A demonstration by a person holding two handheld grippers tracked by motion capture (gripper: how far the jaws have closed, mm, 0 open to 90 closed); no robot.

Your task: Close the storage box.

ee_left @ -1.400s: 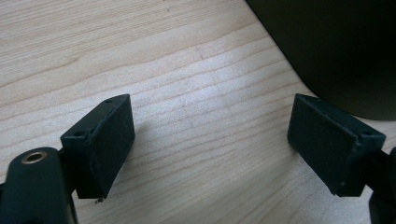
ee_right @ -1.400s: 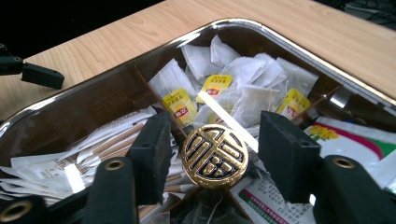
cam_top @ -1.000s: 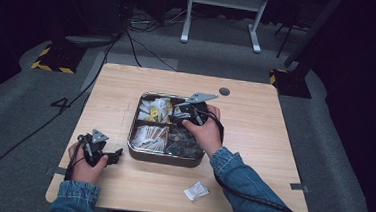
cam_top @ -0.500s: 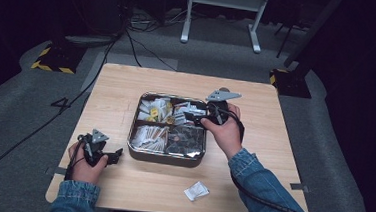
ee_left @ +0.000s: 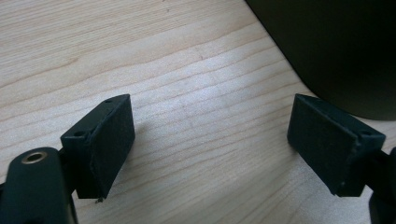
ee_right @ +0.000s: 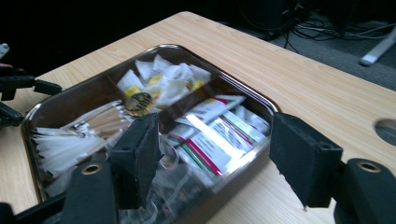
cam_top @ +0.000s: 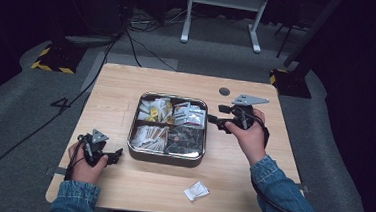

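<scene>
One right gripper (cam_top: 214,115) now beside tin (cam_top: 166,157), jaws wider.

A square metal tray (cam_top: 166,157) with four compartments sits mid-bench before me, level, packed with small sachets: white and yellow at the back, red-striped beside them, pale sticks and clear wrappers in front.

Dim rm, grey carpet (cam_top: 21,99), cables (cam_top: 131,27)

Glossy metal tray (cam_top: 166,157) on a matt, light wood-grain table (cam_top: 127,86).
</scene>
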